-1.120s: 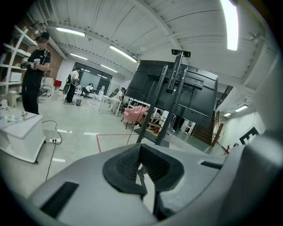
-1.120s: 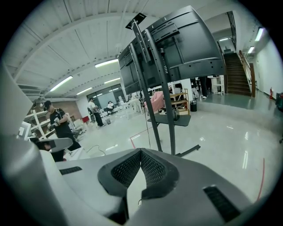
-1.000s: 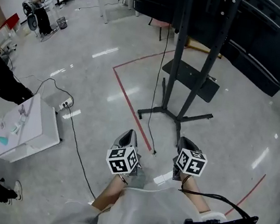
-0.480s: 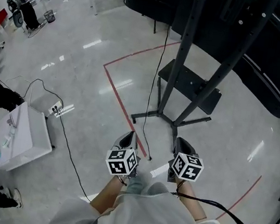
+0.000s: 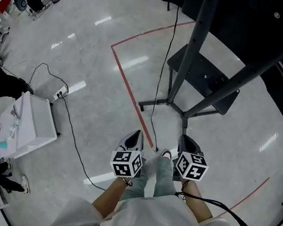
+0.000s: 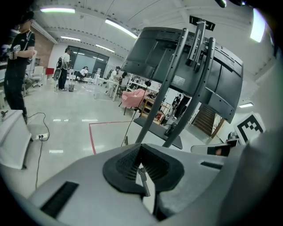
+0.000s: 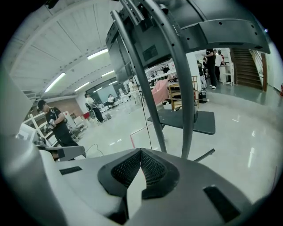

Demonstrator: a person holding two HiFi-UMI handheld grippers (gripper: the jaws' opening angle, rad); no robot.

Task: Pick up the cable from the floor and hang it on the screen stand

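Head view: I hold left gripper (image 5: 136,134) and right gripper (image 5: 185,139) side by side, tilted floorward, both clenched empty.

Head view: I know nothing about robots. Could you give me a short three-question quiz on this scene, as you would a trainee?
1. True or false: the left gripper is holding the cable.
2. Where does the cable's loose end lie? A) on the floor, by the red tape line; B) coiled on a chair; C) inside a box.
3. How do the jaws of the left gripper and the right gripper stand?
Key: 1 false; 2 A; 3 together, with nothing between them.
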